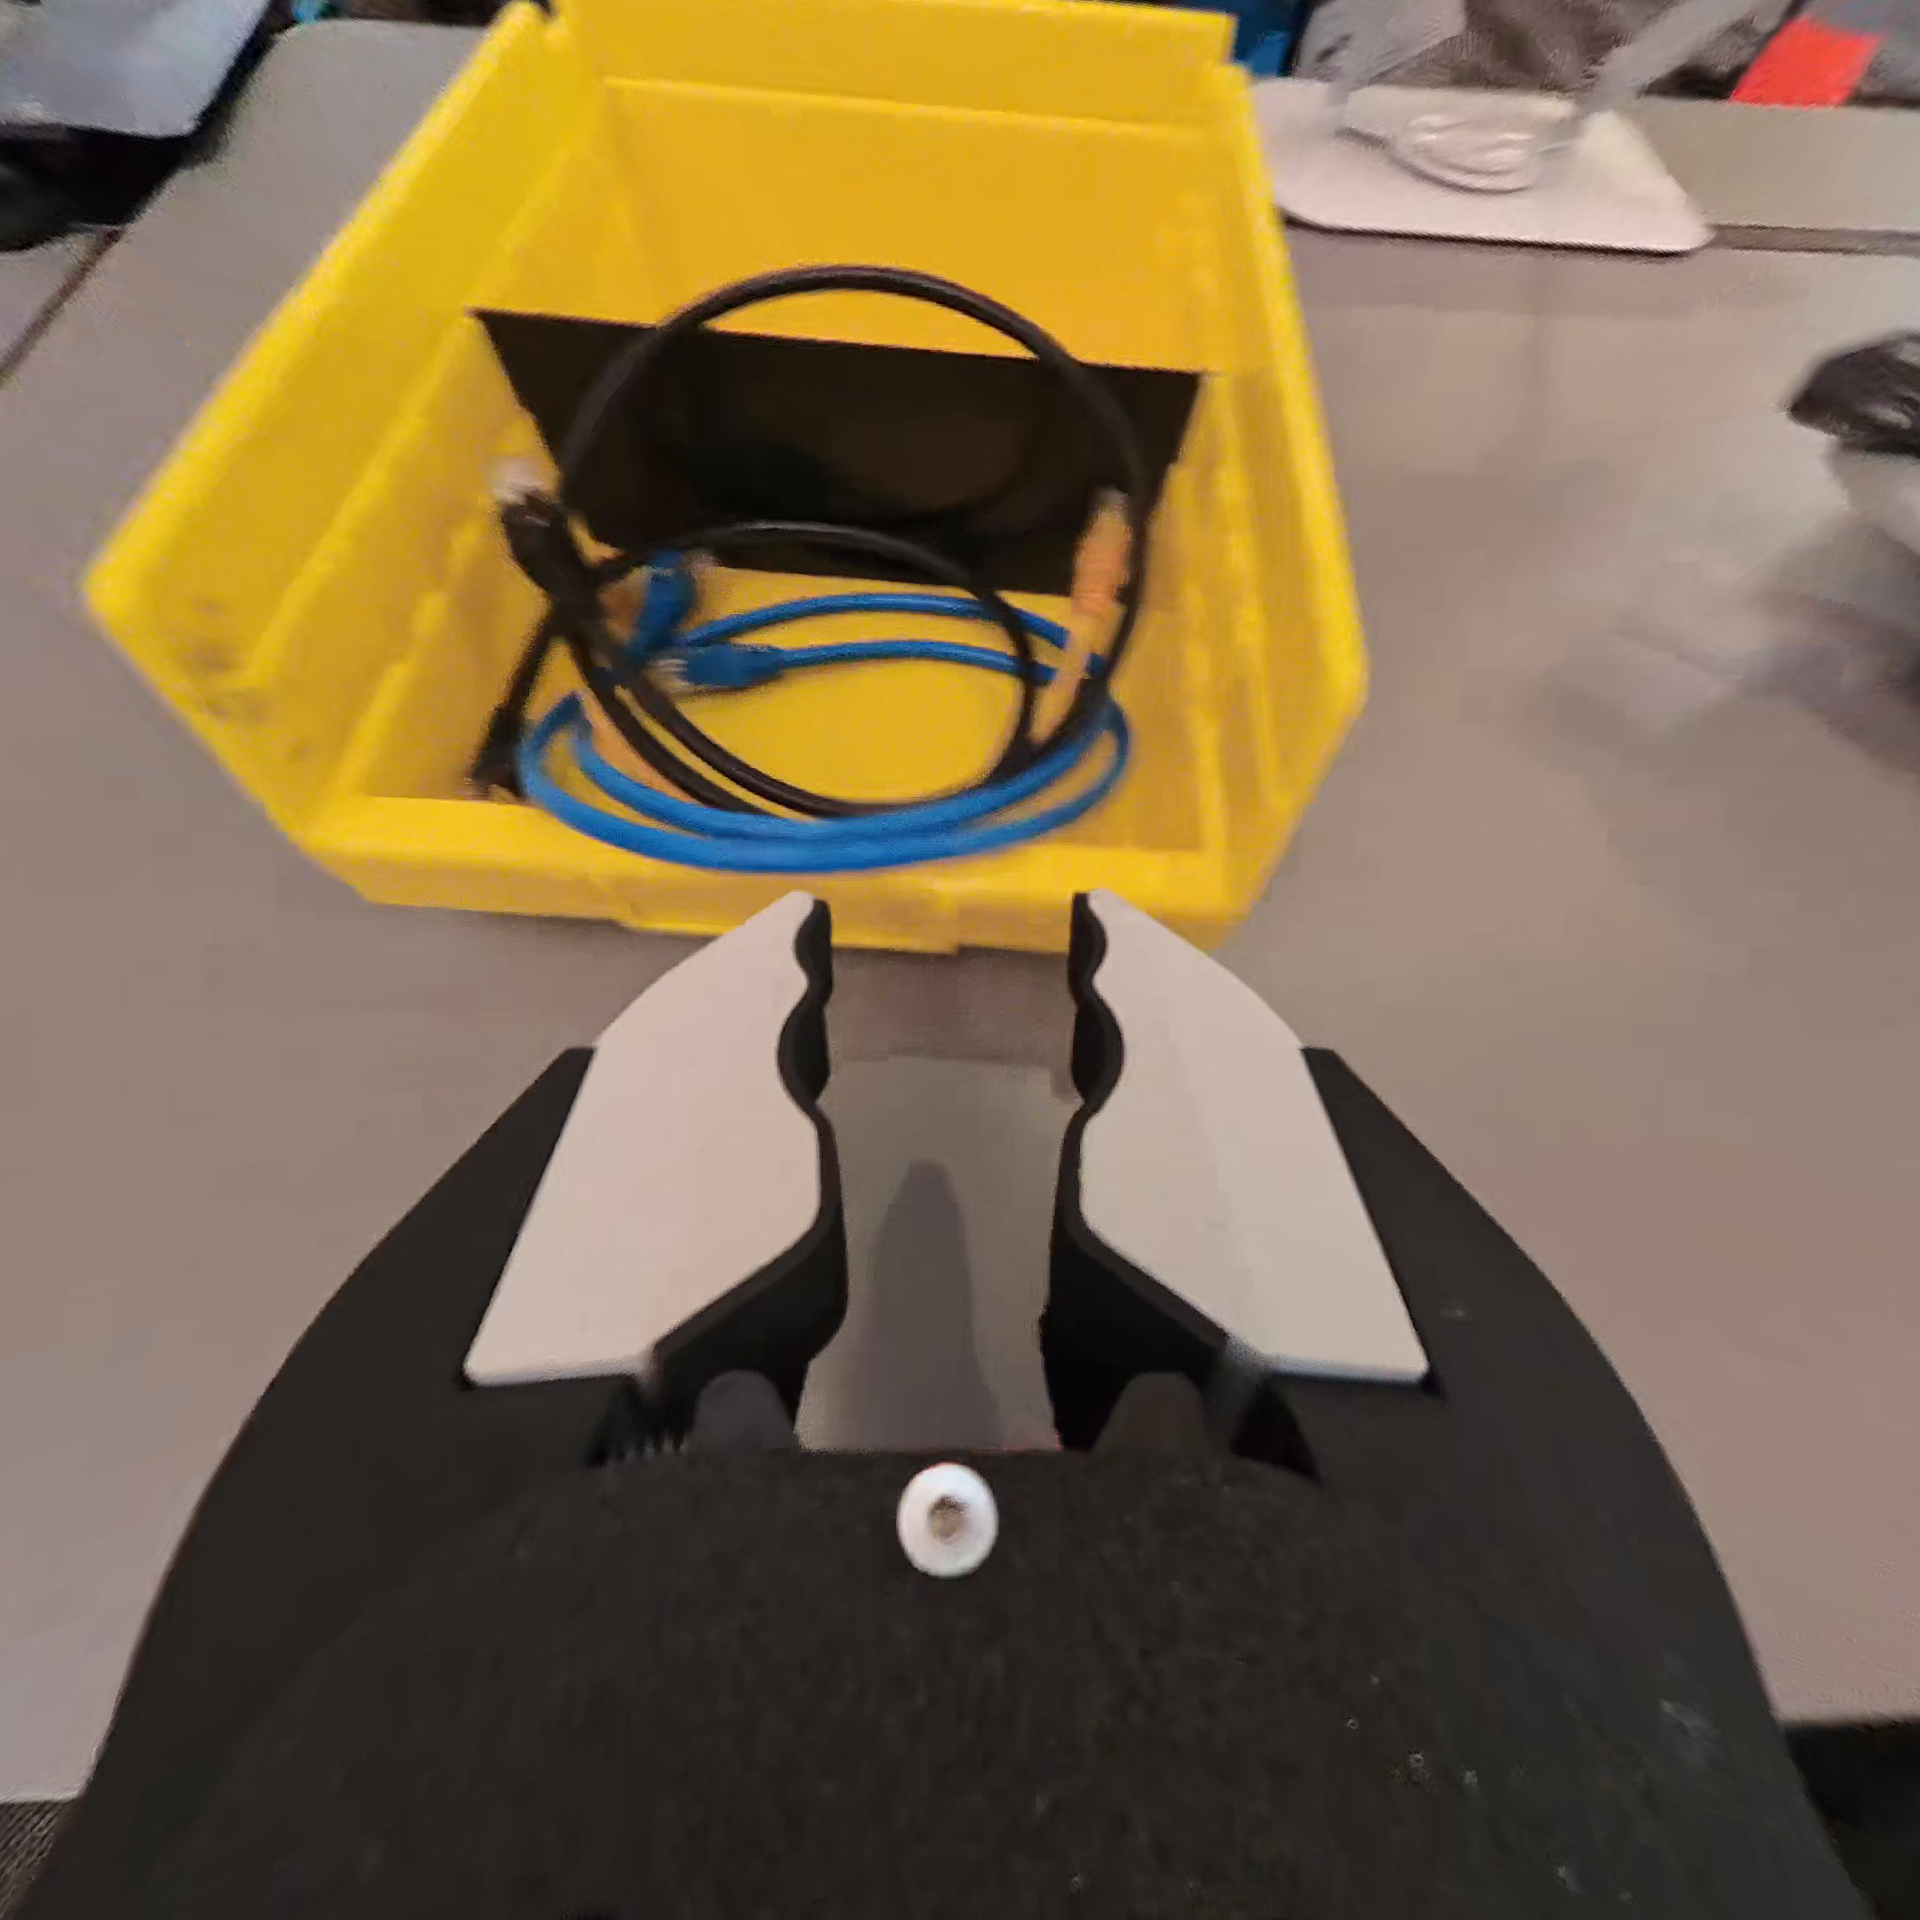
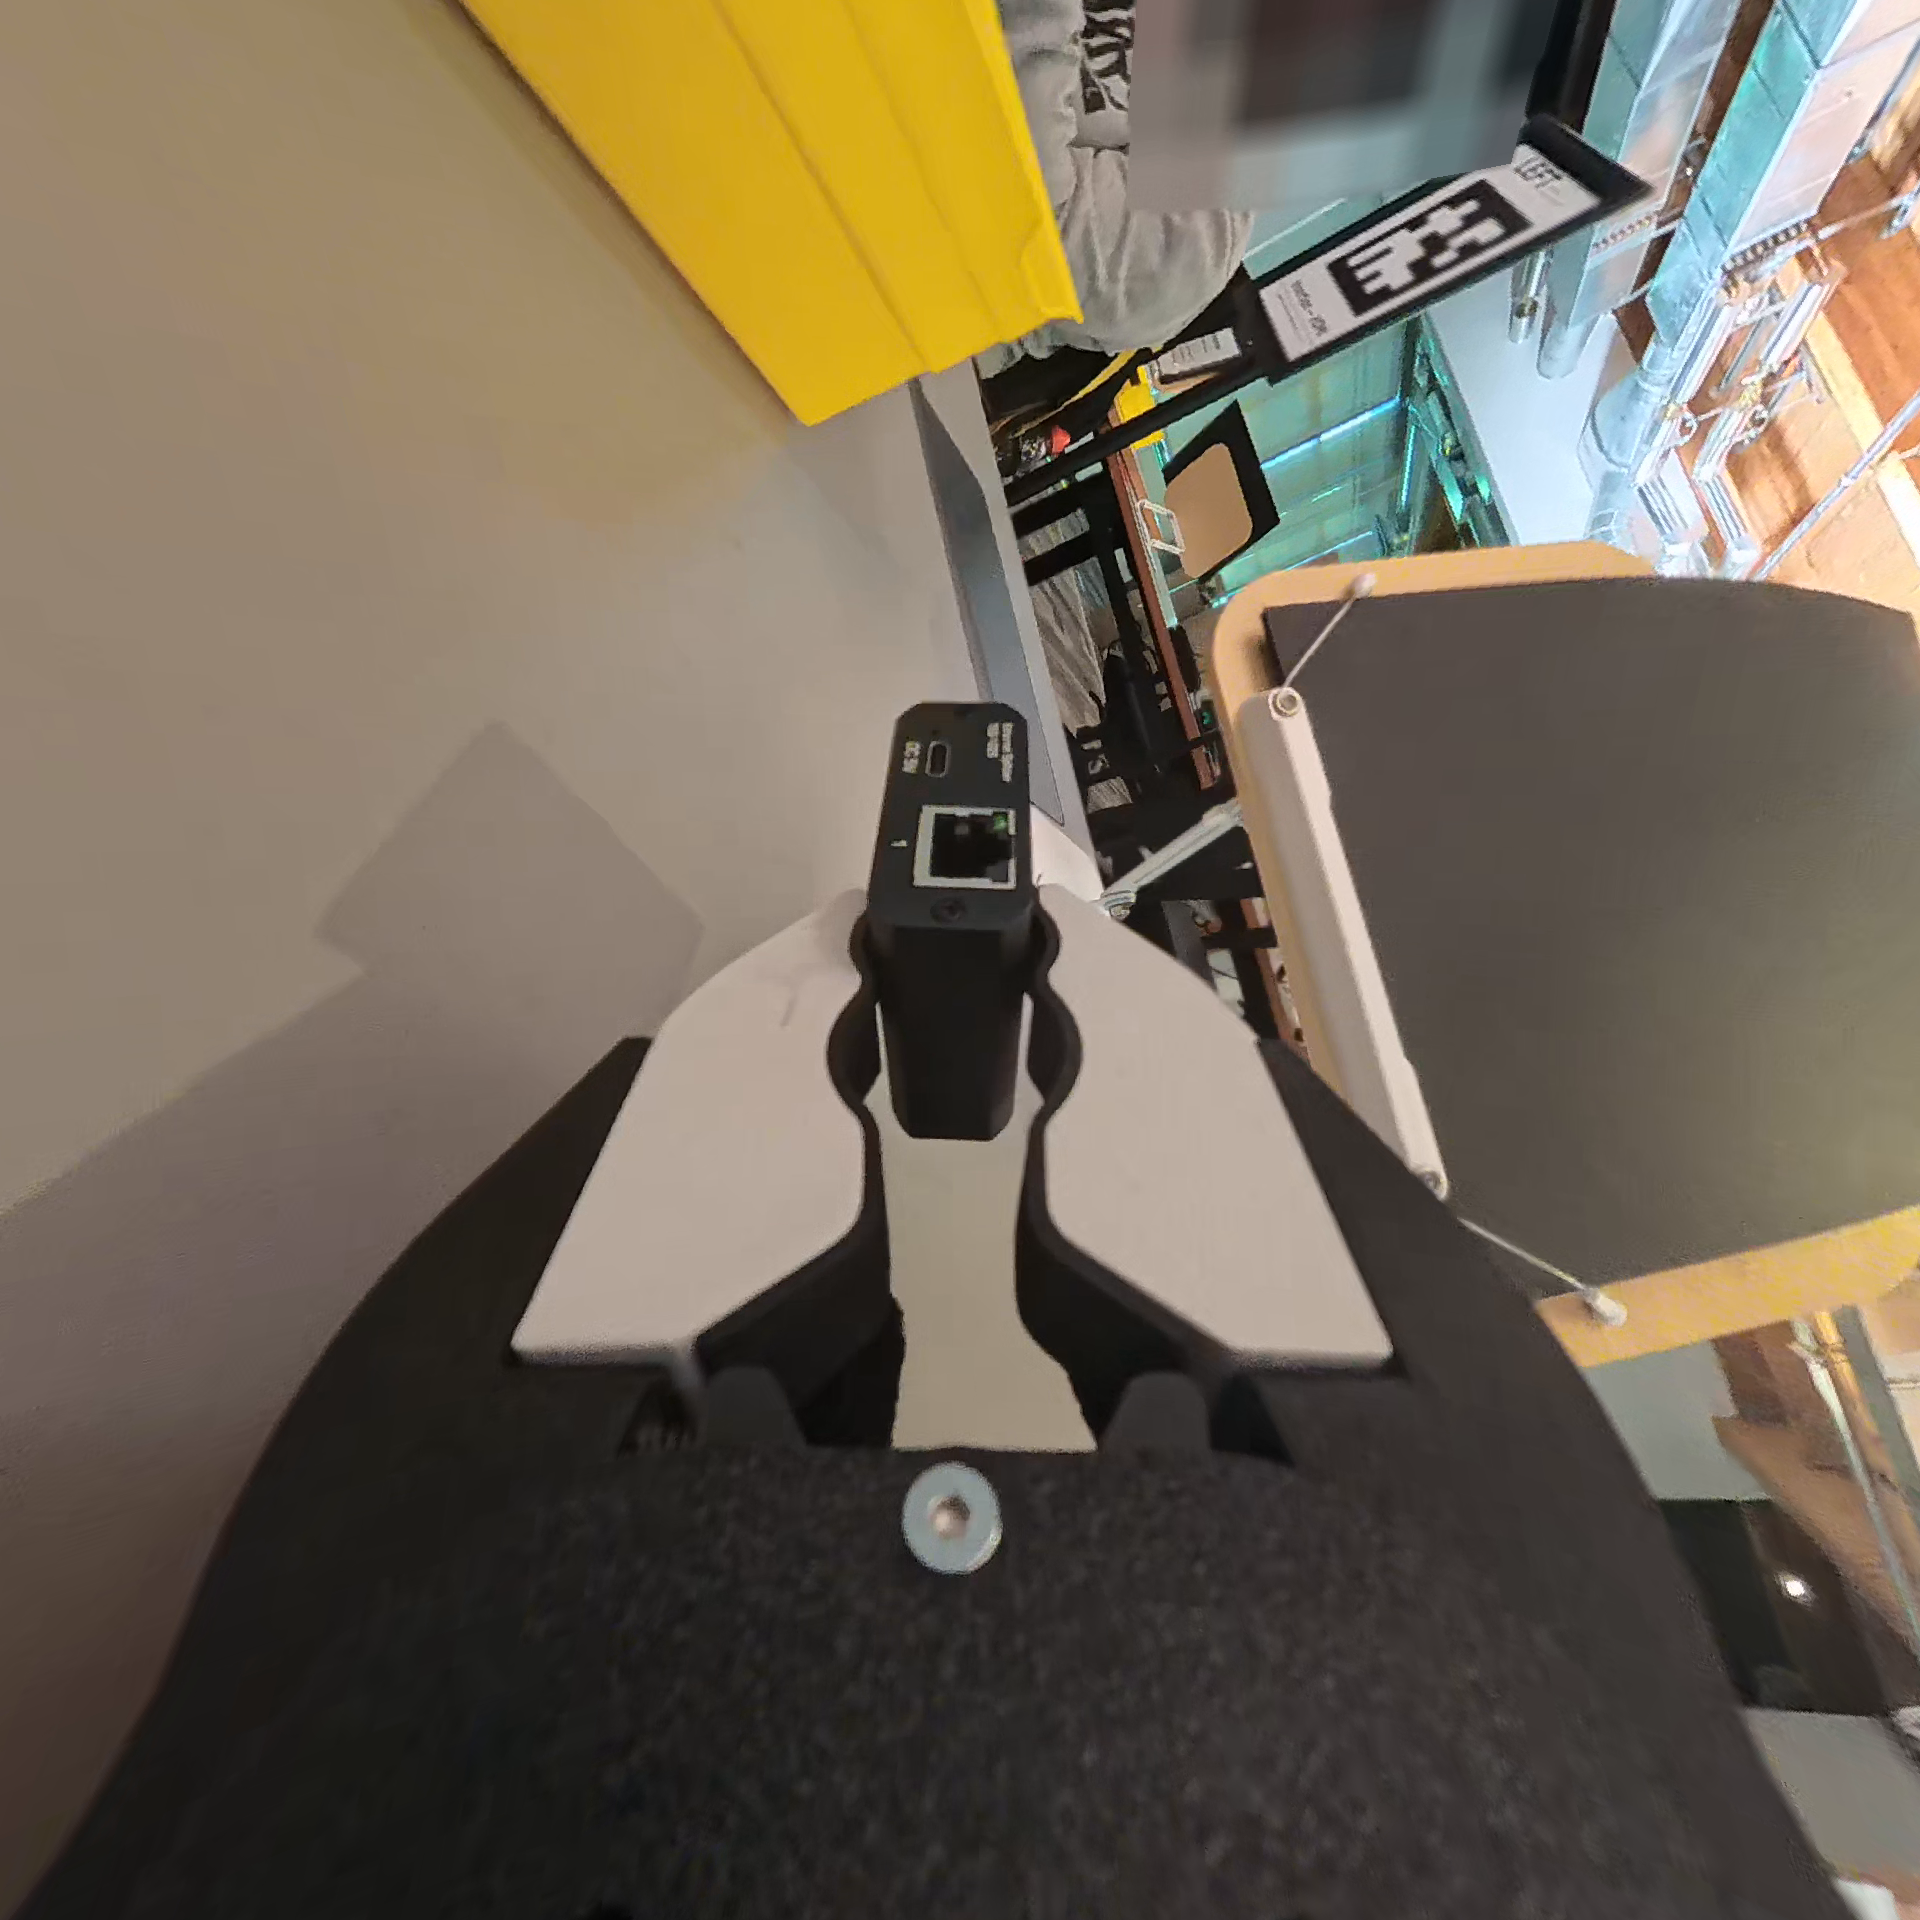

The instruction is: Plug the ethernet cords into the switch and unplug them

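In the left wrist view a yellow bin (image 1: 343,540) stands on the grey table and holds coiled ethernet cords: a blue cord (image 1: 831,831), a black cord (image 1: 862,286) and an orange plug (image 1: 1101,566), in front of a black divider (image 1: 831,436). My left gripper (image 1: 951,925) is open and empty, just short of the bin's front wall. In the right wrist view my right gripper (image 2: 951,925) is shut on a small black switch (image 2: 951,997), held above the table. One empty port (image 2: 964,847) on its end face shows. The view is rolled sideways.
The yellow bin's outer wall (image 2: 831,187) shows at the top of the right wrist view. The other gripper's tagged black body (image 2: 1434,239) is behind it. A chair with a dark seat (image 2: 1610,914) is past the table edge. A white sheet (image 1: 1486,177) and a dark object (image 1: 1860,405) lie on the table. The gap from one gripper's tips to the other's is roughly 35 cm.
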